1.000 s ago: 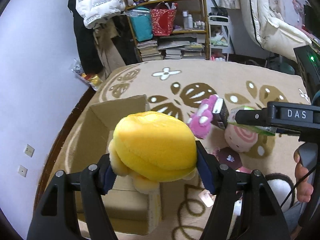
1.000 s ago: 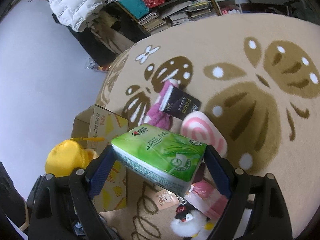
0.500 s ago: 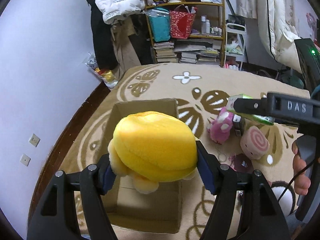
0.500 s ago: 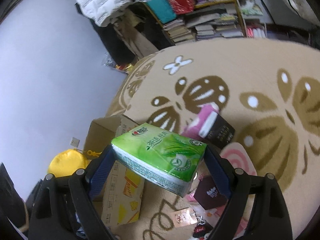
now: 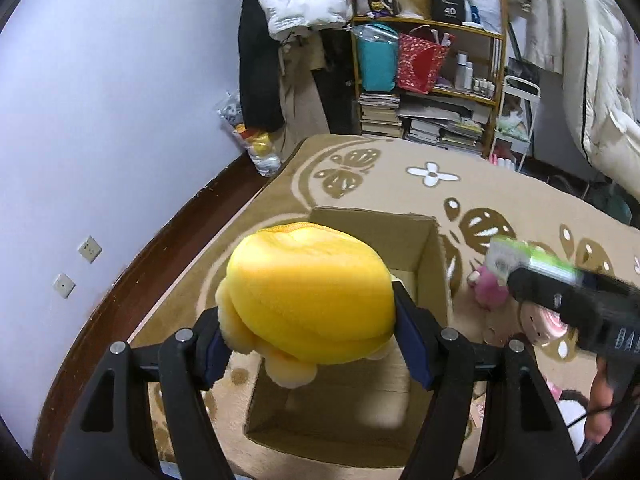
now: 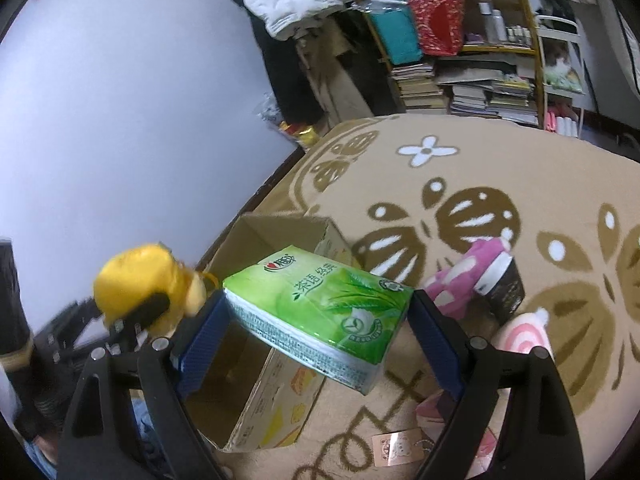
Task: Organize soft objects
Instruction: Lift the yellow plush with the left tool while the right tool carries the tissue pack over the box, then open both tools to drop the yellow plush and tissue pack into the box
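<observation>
My left gripper is shut on a yellow plush toy and holds it above the open cardboard box on the rug. The toy also shows in the right wrist view. My right gripper is shut on a green tissue pack and holds it over the right edge of the box. The right gripper with the pack shows blurred at the right of the left wrist view.
A pink plush paw, a black carton and a pink swirl plush lie on the rug right of the box. A cluttered shelf stands at the back. The wall runs along the left.
Both grippers moved left toward the box. The yellow toy now hangs over the box opening and the tissue pack is over its right edge. Both grips are unchanged.
</observation>
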The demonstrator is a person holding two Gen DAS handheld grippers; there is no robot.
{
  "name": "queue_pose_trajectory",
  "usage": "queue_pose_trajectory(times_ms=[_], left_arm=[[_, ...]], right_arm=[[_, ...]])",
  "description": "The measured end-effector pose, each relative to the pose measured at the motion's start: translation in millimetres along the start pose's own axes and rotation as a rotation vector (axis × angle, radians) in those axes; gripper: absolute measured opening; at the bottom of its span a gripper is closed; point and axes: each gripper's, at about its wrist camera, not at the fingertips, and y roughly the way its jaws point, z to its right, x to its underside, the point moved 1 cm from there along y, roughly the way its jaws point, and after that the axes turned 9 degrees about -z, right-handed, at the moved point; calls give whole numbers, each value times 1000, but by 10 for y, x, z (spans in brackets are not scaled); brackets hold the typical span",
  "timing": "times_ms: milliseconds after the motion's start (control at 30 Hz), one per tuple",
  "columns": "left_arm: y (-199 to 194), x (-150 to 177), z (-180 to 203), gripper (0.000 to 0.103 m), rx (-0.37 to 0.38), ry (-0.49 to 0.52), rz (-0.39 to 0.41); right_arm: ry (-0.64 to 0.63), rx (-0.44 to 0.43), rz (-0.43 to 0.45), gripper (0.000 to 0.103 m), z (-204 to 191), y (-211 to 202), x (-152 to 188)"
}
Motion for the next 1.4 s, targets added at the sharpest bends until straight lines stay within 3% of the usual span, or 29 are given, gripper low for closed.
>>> queue_pose_trajectory(times_ms=[200, 467, 833, 1067, 1400], left_arm=[[25, -73, -159, 70, 28, -4, 6], [134, -90, -211, 71, 44, 19, -63], [353, -79, -382, 71, 130, -88, -174], [391, -63, -253, 74, 146, -47, -183], [484, -53, -205, 76, 111, -30, -215]], right_arm=[[-108, 26, -38, 94, -260, 188, 134], [-246, 65, -29, 94, -636, 269, 319], [-337, 81, -59, 94, -854, 393, 472], [-369, 98, -55, 94, -915, 419, 513], [-371, 75, -55, 95, -952, 401, 534]])
